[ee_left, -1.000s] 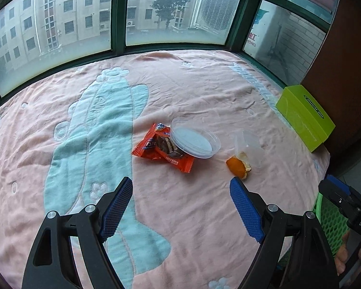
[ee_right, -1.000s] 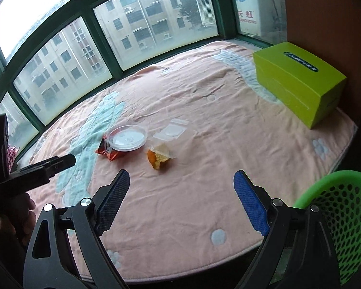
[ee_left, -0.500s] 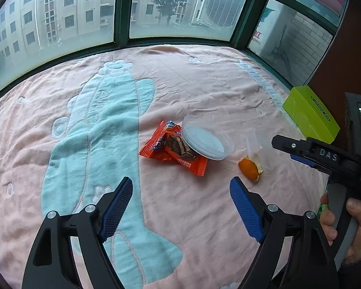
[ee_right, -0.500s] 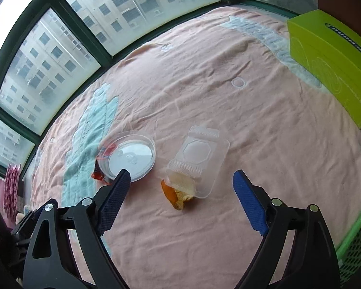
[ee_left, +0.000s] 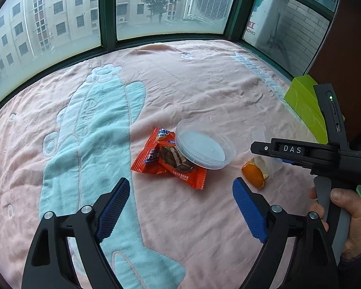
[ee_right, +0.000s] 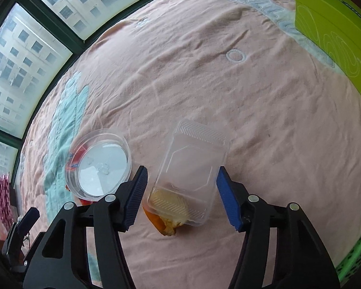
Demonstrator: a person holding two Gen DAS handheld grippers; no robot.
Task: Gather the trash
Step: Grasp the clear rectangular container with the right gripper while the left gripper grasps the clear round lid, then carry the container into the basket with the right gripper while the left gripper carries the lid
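Observation:
On the pink blanket (ee_left: 204, 77) lie an orange snack wrapper (ee_left: 168, 161), a round clear plastic tub (ee_left: 204, 147) partly on top of it, a clear rectangular box (ee_right: 192, 163) and an orange peel (ee_right: 161, 224) under that box's near end. My right gripper (ee_right: 182, 171) points down over the clear box. Its jaws are closing with the box between them, and a small gap shows at each pad. My left gripper (ee_left: 181, 185) hovers just short of the wrapper, its jaws opening wide with nothing held.
A lime-green carton (ee_right: 337, 36) stands at the blanket's right edge. A green mesh basket (ee_right: 358, 260) sits below the near right corner. Windows with dark green frames (ee_left: 108, 12) run along the far side. A hand (ee_left: 344, 207) holds the right gripper's handle.
The right gripper came down and forward over the clear box and its jaws narrowed around it. The left gripper drifted slightly closer to the wrapper.

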